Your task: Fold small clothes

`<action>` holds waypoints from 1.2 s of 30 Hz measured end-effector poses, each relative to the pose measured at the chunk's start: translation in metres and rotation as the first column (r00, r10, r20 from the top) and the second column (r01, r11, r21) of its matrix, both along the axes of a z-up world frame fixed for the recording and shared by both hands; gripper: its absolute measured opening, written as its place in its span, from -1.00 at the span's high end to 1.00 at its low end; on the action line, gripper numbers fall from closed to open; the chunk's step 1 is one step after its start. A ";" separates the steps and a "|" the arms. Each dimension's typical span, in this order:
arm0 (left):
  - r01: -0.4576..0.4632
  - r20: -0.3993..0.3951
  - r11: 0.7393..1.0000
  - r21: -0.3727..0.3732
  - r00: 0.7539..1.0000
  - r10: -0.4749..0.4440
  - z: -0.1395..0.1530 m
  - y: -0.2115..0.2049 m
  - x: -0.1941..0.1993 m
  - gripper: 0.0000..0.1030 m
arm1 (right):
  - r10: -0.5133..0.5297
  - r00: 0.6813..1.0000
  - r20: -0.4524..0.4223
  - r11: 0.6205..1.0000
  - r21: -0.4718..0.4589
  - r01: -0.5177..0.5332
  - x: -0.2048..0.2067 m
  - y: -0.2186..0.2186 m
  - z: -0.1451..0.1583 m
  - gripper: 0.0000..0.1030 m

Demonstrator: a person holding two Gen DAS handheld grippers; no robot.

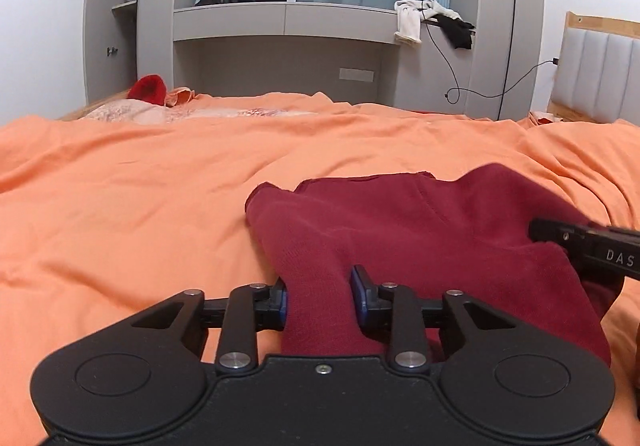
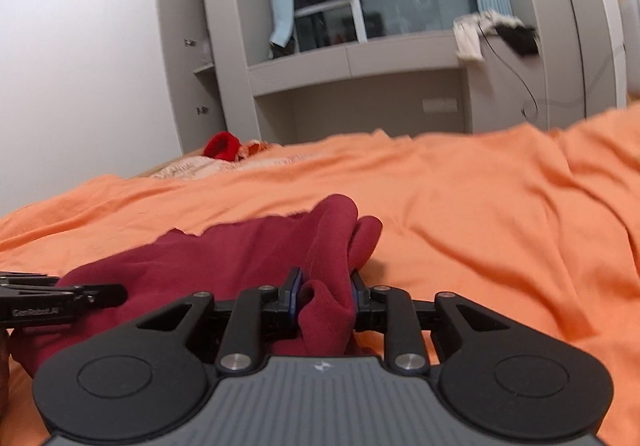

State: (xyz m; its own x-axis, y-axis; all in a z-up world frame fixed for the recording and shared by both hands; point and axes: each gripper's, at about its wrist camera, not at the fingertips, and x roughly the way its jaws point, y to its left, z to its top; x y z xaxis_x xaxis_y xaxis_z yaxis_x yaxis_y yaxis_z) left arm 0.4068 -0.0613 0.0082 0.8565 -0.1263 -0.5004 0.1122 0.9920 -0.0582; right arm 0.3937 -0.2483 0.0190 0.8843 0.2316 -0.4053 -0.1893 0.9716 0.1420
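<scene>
A dark red garment (image 1: 400,222) lies bunched on the orange bedsheet (image 1: 140,198). My left gripper (image 1: 320,298) is shut on the garment's near left part, with cloth bulging between its blue pads. My right gripper (image 2: 325,296) is shut on the garment's (image 2: 248,246) right part and holds a raised fold of it. The right gripper shows at the right edge of the left wrist view (image 1: 592,246). The left gripper shows at the left edge of the right wrist view (image 2: 60,298).
A bright red item (image 1: 148,88) and pale patterned bedding (image 1: 132,112) lie at the far left of the bed. Grey cabinets and a window stand behind. Clothes (image 1: 432,20) hang off a shelf, a cable (image 1: 472,86) dangles, and a headboard (image 1: 600,66) is at right.
</scene>
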 end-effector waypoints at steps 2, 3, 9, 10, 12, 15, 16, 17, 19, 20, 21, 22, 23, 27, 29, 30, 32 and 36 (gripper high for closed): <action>-0.004 0.004 1.000 0.025 1.000 0.004 -0.001 -0.002 -0.002 0.28 | -0.007 1.000 -0.018 1.000 0.008 0.007 -0.002 -0.004 -0.003 0.34; -0.007 0.006 0.999 0.036 1.000 0.007 -0.002 -0.003 -0.002 0.25 | -0.012 1.000 -0.022 1.000 0.011 0.012 -0.003 -0.006 -0.004 0.27; -0.046 0.001 0.998 0.045 0.999 0.046 -0.004 0.004 -0.013 -0.40 | -0.043 0.999 -0.023 0.998 0.042 0.044 -0.008 -0.015 -0.003 -0.09; -0.054 -0.003 0.998 0.037 0.999 0.054 -0.003 0.007 -0.015 -0.53 | -0.047 0.999 -0.021 0.998 0.047 0.048 -0.009 -0.016 -0.003 -0.14; -0.062 -0.011 0.998 0.010 0.998 0.062 -0.001 0.011 -0.017 -0.56 | -0.057 0.998 -0.012 0.997 0.055 0.058 -0.015 -0.018 -0.002 -0.32; -0.077 -0.012 0.997 -0.004 0.997 0.077 0.001 0.014 -0.020 -0.73 | -0.069 0.998 0.014 0.996 0.053 0.068 -0.025 -0.018 0.002 -0.61; -0.083 -0.007 0.997 -0.003 0.997 0.082 0.002 0.014 -0.022 -0.79 | -0.072 0.997 0.027 0.996 0.051 0.071 -0.031 -0.018 0.004 -0.66; -0.085 0.000 0.996 -0.004 0.996 0.085 0.003 0.015 -0.025 -0.81 | -0.072 0.997 0.039 0.996 0.049 0.070 -0.033 -0.019 0.007 -0.73; -0.082 0.016 0.997 -0.015 0.996 0.082 0.008 0.015 -0.031 -0.82 | -0.067 0.996 0.062 0.997 0.043 0.065 -0.043 -0.019 0.012 -0.82; -0.079 0.027 0.997 -0.021 0.996 0.080 0.010 0.015 -0.035 -0.85 | -0.066 0.995 0.074 0.997 0.040 0.063 -0.049 -0.019 0.014 -0.89; -0.076 0.040 0.997 -0.023 0.996 0.077 0.012 0.015 -0.039 -0.86 | -0.066 0.994 0.088 0.997 0.038 0.063 -0.055 -0.019 0.015 -0.93; -0.073 0.054 0.997 -0.023 0.996 0.074 0.014 0.014 -0.044 -0.91 | -0.065 0.992 0.106 0.998 0.033 0.061 -0.062 -0.018 0.017 -0.97; -0.069 0.071 0.997 -0.025 0.995 0.071 0.017 0.014 -0.050 -0.94 | -0.061 0.991 0.122 0.998 0.024 0.059 -0.067 -0.017 0.020 -0.99; -0.051 0.128 0.998 -0.046 0.990 0.056 0.024 0.014 -0.078 -0.98 | -0.060 0.982 0.181 0.998 0.001 0.060 -0.093 -0.014 0.028 -0.99; -0.040 0.157 0.997 -0.062 0.986 0.050 0.026 0.015 -0.095 -0.99 | -0.064 0.977 0.201 0.998 0.016 0.062 -0.107 -0.014 0.031 -0.99; -0.033 0.174 0.997 -0.068 0.984 0.044 0.026 0.015 -0.103 -0.99 | -0.067 0.975 0.211 0.998 0.025 0.063 -0.115 -0.014 0.033 -0.99; -0.022 0.205 0.997 -0.075 0.978 0.037 0.027 0.015 -0.119 -0.99 | -0.067 0.970 0.234 0.998 0.035 0.060 -0.131 -0.012 0.035 -0.99; -0.014 0.258 0.995 -0.098 0.965 0.039 0.026 0.016 -0.152 -0.99 | -0.067 0.958 0.280 0.998 0.034 0.060 -0.166 -0.007 0.037 -0.99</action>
